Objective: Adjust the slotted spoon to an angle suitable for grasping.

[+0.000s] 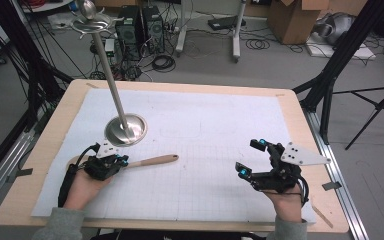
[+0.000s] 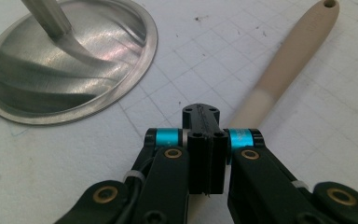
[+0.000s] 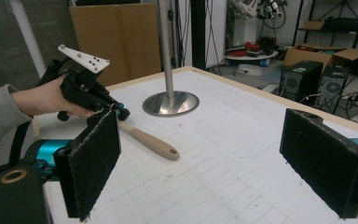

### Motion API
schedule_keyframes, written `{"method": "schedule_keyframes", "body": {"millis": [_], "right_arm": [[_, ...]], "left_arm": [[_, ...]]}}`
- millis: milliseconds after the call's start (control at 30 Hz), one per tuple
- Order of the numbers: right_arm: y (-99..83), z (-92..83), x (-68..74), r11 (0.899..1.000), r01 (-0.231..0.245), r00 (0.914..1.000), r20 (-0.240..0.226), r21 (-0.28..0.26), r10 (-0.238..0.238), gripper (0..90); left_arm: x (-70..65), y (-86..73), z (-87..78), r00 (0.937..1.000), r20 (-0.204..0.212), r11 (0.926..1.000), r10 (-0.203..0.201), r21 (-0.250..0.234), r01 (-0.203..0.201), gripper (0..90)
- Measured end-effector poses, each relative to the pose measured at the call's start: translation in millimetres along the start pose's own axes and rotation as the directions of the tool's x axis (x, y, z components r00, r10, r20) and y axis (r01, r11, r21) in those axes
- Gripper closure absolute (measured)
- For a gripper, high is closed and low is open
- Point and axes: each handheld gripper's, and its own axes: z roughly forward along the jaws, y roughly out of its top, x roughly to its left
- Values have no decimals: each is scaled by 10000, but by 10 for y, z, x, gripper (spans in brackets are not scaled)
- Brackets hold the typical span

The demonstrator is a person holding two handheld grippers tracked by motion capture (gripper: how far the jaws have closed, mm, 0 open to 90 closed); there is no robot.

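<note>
Just beside left gripper [image 1: 121, 161], steel stand base [image 1: 125, 130], wooden handle [image 1: 155, 160] beneath closed jaws.

Left hand-held gripper [image 2: 204, 140] shut, right hand-held gripper [image 3: 214, 163] wide.

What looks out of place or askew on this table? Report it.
Nothing stands out. The beige wooden-handled utensil lies flat on the white gridded sheet, its end at the shut left gripper. The steel stand sits flat on its round base. The right gripper hangs open.
</note>
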Motion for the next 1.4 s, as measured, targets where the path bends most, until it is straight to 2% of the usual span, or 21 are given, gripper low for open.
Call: {"method": "schedule_keyframes", "body": {"millis": [300,400,500,633,1000,1267,1400], "right_arm": [[1,-15,0,10000,-42,10000,-10,14,42,116],[1,-6,-5,10000,28,10000,-16,-15,-28,116],[0,-8,-1,10000,-42,10000,-15,8,42,116],[0,-4,-6,10000,32,10000,-18,-25,-32,116],[5,1,-1,10000,58,10000,-35,-6,-58,116],[5,24,10,9999,64,10000,-67,85,-64,116],[6,28,9,9999,77,10000,-63,87,-76,116]], "left_arm": [[14,12,45,9991,-422,9986,-85,527,107,896],[11,-3,67,9996,-275,9976,9,692,10,896],[20,-29,50,9997,-145,9979,-215,614,223,896],[12,-48,27,9991,-299,9975,-314,625,332,897],[-32,-183,-171,9964,-771,9951,-339,899,408,896],[-42,-344,-342,9945,-929,9953,-478,793,553,896],[-48,-360,-351,9949,-908,9966,-434,653,495,896]]}}
